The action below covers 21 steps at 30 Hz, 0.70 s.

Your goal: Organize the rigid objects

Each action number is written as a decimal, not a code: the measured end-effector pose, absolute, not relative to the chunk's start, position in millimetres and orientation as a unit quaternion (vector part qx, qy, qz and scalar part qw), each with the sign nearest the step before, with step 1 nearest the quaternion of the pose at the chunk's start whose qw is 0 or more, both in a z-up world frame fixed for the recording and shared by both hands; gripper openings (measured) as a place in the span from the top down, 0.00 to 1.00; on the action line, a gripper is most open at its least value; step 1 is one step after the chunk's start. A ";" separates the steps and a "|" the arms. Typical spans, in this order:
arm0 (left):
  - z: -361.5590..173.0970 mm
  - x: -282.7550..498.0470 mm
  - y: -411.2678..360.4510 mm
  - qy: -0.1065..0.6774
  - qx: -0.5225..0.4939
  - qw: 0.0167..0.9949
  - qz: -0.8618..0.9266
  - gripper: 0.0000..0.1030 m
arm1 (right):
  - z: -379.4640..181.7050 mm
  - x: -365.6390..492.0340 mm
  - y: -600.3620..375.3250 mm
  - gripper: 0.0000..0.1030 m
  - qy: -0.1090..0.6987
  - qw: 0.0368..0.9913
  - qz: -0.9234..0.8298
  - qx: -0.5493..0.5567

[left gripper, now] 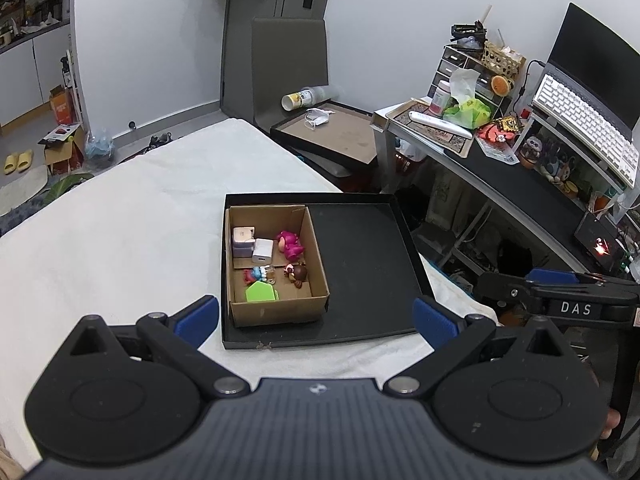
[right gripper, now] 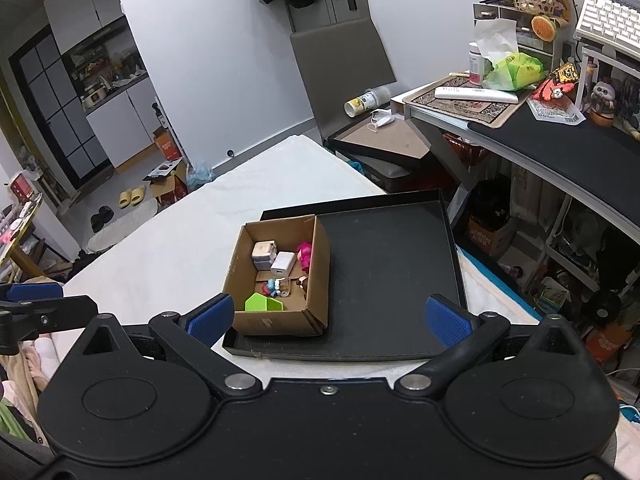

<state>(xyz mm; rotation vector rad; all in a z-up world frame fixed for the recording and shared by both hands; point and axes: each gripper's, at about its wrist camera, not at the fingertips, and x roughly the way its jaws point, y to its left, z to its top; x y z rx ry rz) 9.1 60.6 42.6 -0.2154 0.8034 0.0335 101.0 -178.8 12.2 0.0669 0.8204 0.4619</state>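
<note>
A cardboard box [left gripper: 316,248] [right gripper: 320,280] stands in the left part of a black tray [left gripper: 368,260] [right gripper: 392,272] on the white bed. In the box lie two white chargers [left gripper: 263,250] [right gripper: 282,264], a pink figure [left gripper: 290,244] [right gripper: 304,255], a brown figure [left gripper: 297,273], a small blue and red toy [left gripper: 256,274] [right gripper: 274,286] and a green block [left gripper: 262,293] [right gripper: 262,303]. My left gripper [left gripper: 316,316] is open and empty, held above the tray's near edge. My right gripper [right gripper: 328,316] is open and empty, also near the tray's front edge. The right gripper shows from the side in the left wrist view [left gripper: 560,300].
The white bed [left gripper: 120,220] [right gripper: 180,240] stretches left of the tray. A desk [left gripper: 500,168] [right gripper: 560,128] with a keyboard, remote and clutter stands to the right. A grey chair with a second black tray [left gripper: 332,136] [right gripper: 384,136] stands beyond the bed. Shelves and boxes fill the floor at right.
</note>
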 end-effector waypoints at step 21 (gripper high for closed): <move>41.7 9.4 59.8 0.393 -0.103 0.914 0.015 0.01 | 13.0 99.6 -178.0 0.00 0.394 0.892 0.220 0.028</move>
